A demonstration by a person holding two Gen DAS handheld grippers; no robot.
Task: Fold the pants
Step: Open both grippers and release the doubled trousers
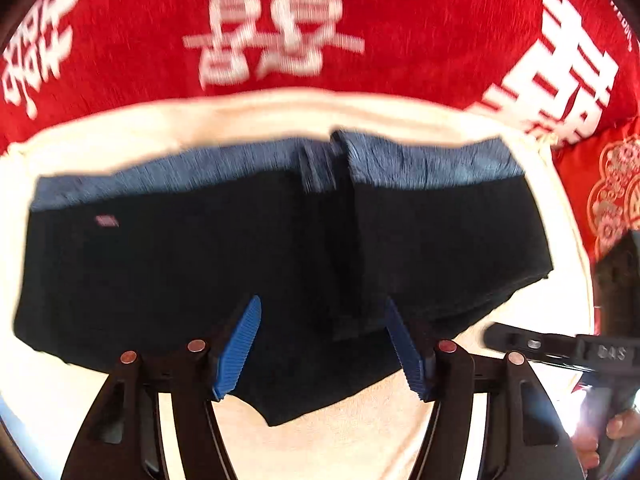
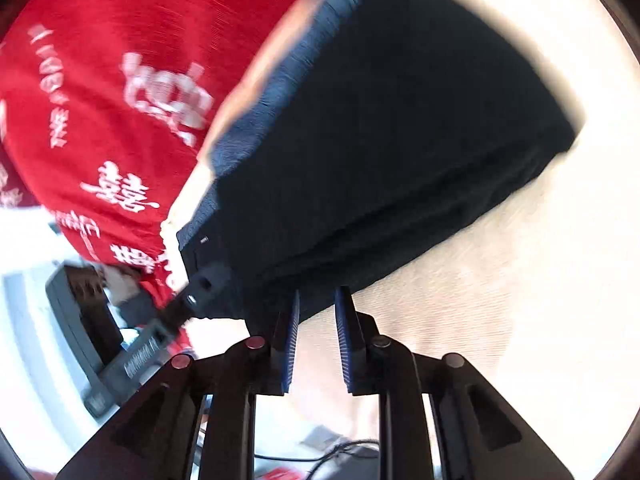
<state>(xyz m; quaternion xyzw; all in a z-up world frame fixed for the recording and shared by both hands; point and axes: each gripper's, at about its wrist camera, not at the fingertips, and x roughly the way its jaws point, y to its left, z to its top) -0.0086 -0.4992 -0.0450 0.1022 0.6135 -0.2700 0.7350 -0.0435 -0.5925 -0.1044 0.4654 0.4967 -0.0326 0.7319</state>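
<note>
Dark navy shorts [image 1: 200, 260] with a lighter blue waistband [image 1: 420, 164] lie folded in half on a cream cloth [image 1: 340, 432]. My left gripper [image 1: 324, 320] is open, its blue pads just above the near hem, holding nothing. The right gripper shows in the left wrist view [image 1: 520, 342] at the lower right, beside the shorts' corner. In the right wrist view the shorts [image 2: 400, 120] form a stacked fold ahead. My right gripper [image 2: 318, 304] is open with a narrow gap, tips at the fold's near edge, empty.
A red blanket with white characters [image 1: 400, 20] lies beyond the cream cloth, and shows at the left in the right wrist view [image 2: 100, 60]. A dark grey device [image 2: 80, 300] and cables [image 2: 340, 452] lie past the cloth's edge.
</note>
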